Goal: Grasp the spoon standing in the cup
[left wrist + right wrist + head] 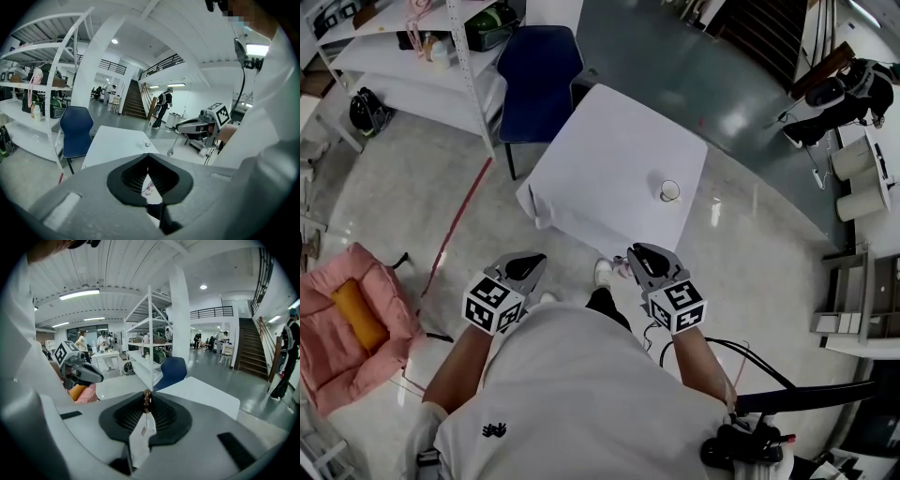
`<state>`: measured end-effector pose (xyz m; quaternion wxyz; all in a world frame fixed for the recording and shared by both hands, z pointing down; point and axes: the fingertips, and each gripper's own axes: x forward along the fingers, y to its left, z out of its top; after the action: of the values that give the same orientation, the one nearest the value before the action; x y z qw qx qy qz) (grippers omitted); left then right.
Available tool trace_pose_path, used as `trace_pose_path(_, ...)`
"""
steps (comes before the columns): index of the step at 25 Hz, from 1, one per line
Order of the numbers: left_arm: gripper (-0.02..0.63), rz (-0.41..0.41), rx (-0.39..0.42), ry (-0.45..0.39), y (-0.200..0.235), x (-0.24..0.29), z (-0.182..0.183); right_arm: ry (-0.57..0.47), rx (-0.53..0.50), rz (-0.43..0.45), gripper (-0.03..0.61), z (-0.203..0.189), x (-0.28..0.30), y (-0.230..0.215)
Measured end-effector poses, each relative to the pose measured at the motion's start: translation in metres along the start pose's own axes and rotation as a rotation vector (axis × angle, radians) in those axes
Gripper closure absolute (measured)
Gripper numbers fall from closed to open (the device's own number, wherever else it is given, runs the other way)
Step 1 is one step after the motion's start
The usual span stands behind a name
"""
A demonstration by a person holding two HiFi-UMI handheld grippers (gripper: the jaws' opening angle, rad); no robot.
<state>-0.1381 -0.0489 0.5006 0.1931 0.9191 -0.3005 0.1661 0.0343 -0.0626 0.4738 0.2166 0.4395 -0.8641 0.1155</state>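
A small cup (670, 191) stands near the right edge of the white table (609, 159); in the left gripper view the cup (147, 144) is far off. Both grippers hang in front of my body, well short of the table. My right gripper (633, 253) is shut on the spoon (171, 146), which hangs bowl-down from its jaws. In the right gripper view the spoon's brown handle end (147, 400) is pinched between the jaw tips of the right gripper (147, 397). My left gripper (539, 259) (148, 156) is shut, with nothing in it.
A blue chair (539, 80) stands at the table's far side beside a white shelf unit (412, 56). A pink cushion (347, 323) lies on the floor at left. White cylinders and equipment (858, 178) stand at right. People stand by the staircase (133, 101).
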Motion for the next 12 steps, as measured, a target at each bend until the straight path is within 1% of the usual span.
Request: trace_pose_path(12, 0.601, 0.016, -0.005, -0.003, 0.004, -0.014, -0.004, 0.005, -0.029, 0.04, 0.525, 0.007, 0.001, 0.02)
